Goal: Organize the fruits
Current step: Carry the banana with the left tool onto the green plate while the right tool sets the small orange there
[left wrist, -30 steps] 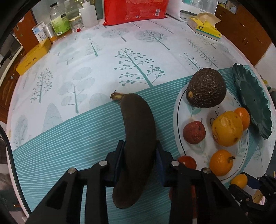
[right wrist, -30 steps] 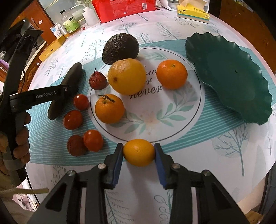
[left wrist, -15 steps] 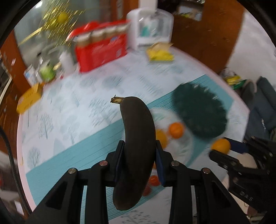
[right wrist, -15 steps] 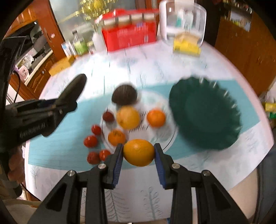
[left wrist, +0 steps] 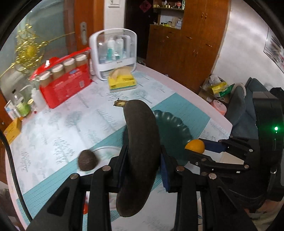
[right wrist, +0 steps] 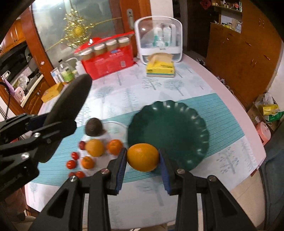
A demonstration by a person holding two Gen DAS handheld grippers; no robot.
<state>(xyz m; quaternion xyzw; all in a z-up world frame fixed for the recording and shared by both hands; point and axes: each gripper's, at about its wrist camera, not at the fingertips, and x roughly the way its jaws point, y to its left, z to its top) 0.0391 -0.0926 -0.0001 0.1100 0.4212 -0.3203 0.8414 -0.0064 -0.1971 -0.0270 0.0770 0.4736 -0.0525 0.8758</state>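
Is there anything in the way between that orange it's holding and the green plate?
Nothing visible. The right gripper holds the orange in the air just in front of the green plate, whose dish looks bare. The left gripper with the dark banana is off to the side, above the white plate.

white plate (left wrist: 106, 151): mostly hidden by banana (left wrist: 140, 151) | small fruits (right wrist: 74, 160): blurred

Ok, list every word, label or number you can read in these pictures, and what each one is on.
None can be read.
Red package: white label print, too blurred.
Yellow tissue box: dark print, too blurred.
White organizer: small mark on its front, too small.
Red wall sign: one dark character, not legible.
Bottles: labels too small.
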